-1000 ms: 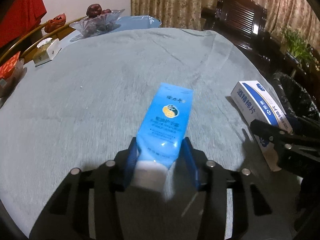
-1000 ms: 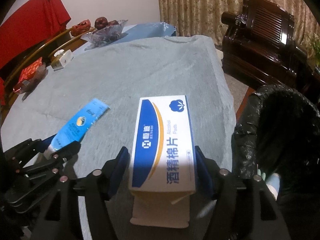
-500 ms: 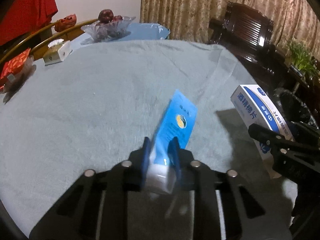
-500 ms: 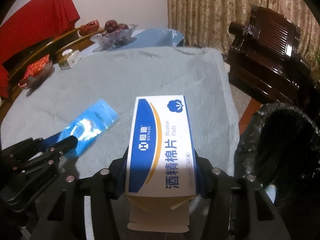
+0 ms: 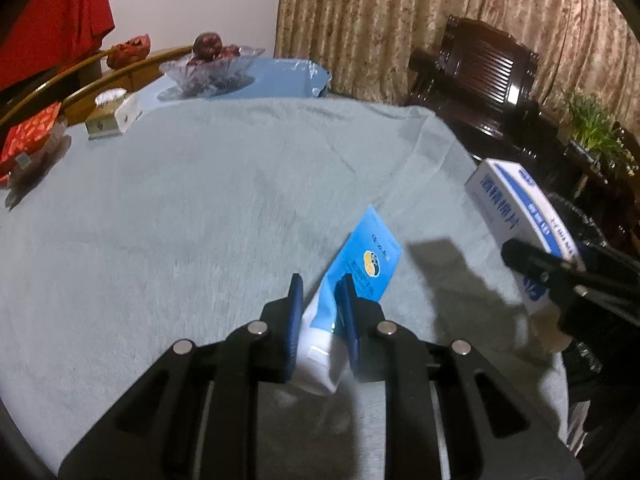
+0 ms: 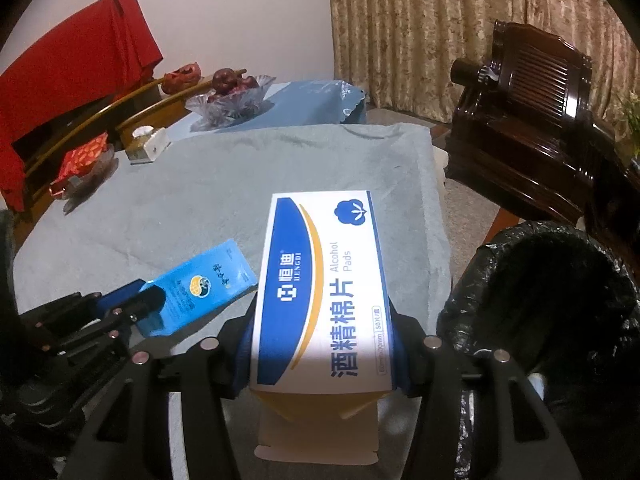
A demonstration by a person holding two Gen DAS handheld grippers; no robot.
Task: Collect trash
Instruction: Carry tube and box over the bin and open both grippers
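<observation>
My left gripper (image 5: 320, 312) is clamped on a blue tube (image 5: 360, 268), whose white cap end sits back between my jaws and whose flat end points ahead over the grey cloth (image 5: 180, 220). My right gripper (image 6: 324, 344) grips an alcohol pads box (image 6: 320, 288) by its sides. Right of those jaws gapes the black-lined trash bin (image 6: 540, 300). Far ahead stands a glass fruit bowl (image 6: 230, 100).

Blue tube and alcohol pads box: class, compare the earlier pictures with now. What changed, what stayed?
The left hand-held gripper closed on the blue tube and raised it off the grey cloth. The right hand-held gripper lifted slightly, still clamping the alcohol pads box. The black bin bag stayed put.
</observation>
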